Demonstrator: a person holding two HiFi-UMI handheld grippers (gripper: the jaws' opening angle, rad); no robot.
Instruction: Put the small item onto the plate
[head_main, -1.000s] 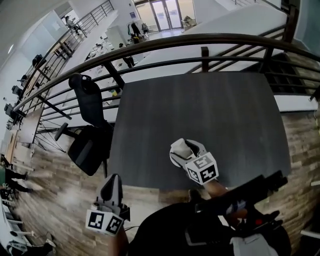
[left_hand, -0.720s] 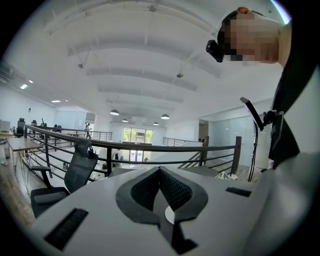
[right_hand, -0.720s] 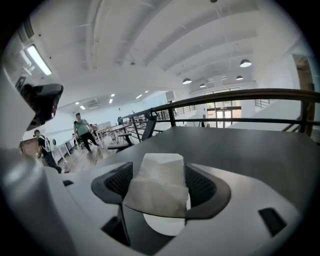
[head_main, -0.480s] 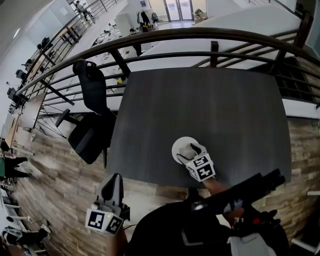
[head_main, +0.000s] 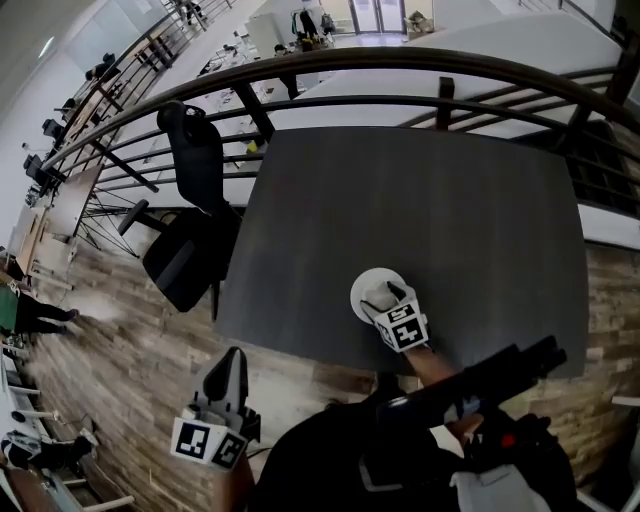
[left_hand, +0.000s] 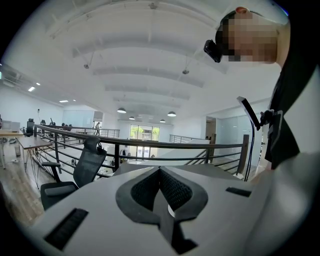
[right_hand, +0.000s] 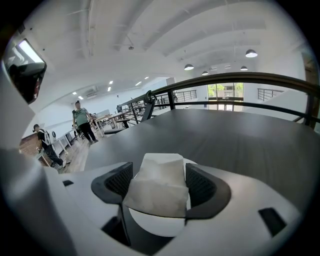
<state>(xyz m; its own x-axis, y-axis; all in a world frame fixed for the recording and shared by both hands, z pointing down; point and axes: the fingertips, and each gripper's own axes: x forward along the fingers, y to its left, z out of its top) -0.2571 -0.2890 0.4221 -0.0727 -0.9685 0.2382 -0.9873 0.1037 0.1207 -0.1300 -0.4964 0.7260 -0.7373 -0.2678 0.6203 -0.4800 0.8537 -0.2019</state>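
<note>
Plate mostly hidden under right hand-held gripper, clamped on white wad, perhaps tissue.

Your right claw holds the small item over the plate, lower centre. Your left claw hangs bottom left, off the tabletop.

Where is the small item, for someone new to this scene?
On the dark table, near the person's edge, sits a round white plate. Just over it, the right gripper clamps the small item: white like the plate, but squarish.
</note>
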